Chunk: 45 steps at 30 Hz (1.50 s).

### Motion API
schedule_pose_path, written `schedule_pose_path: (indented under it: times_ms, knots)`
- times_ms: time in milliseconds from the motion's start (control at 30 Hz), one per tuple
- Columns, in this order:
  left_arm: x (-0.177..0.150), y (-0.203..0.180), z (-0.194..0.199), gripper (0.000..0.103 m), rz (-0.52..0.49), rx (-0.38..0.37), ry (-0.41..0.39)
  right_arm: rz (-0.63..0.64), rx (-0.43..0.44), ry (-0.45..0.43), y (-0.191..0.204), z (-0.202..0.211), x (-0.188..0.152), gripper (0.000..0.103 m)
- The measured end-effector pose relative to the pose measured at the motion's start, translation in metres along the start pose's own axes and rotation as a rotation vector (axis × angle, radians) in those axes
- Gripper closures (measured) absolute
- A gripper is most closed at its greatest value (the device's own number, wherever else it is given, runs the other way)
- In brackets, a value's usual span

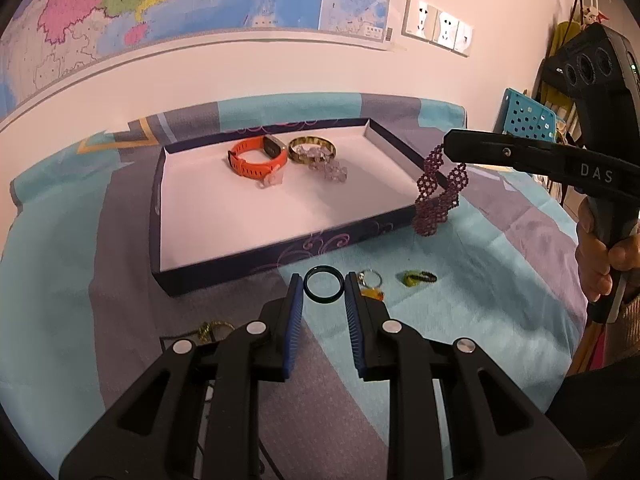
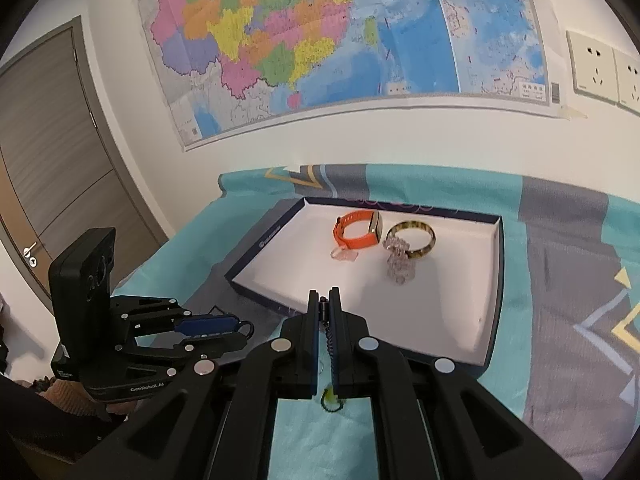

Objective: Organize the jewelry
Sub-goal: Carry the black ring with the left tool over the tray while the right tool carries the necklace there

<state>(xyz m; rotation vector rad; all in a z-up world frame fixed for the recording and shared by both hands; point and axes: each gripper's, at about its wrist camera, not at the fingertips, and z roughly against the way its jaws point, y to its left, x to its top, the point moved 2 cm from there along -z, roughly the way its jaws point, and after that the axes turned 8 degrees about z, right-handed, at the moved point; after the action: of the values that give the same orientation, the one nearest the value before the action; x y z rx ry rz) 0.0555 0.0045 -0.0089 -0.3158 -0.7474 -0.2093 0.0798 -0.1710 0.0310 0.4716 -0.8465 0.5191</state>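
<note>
A dark box tray [image 1: 280,248] with a white floor holds an orange watch [image 1: 256,156], a gold bangle [image 1: 312,148] and a clear bead bracelet [image 1: 328,168]. My right gripper [image 1: 446,148] is shut on a purple beaded bracelet [image 1: 434,196] that hangs above the tray's right front corner. My left gripper [image 1: 324,288] is open, its blue pads on either side of a black ring [image 1: 323,289] lying on the cloth. In the right wrist view the right gripper [image 2: 324,300] is shut, with the tray [image 2: 494,300] ahead.
On the teal and grey cloth [image 1: 480,280] in front of the tray lie a silver ring with an orange piece [image 1: 370,284], a green and black ring [image 1: 418,278] and a gold chain piece [image 1: 214,328]. A wall with a map stands behind.
</note>
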Motion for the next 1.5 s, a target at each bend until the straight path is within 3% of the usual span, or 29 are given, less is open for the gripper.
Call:
schedule_pose_path:
  times_ms: [667, 1500]
  knots:
    - [0.036, 0.006, -0.013, 0.081, 0.001, 0.012, -0.038, -0.021, -0.039, -0.007, -0.024, -0.018, 0.023, 0.1]
    - [0.056, 0.012, -0.037, 0.081, 0.035, 0.001, -0.014, -0.03, -0.031, 0.019, -0.034, -0.042, 0.033, 0.1]
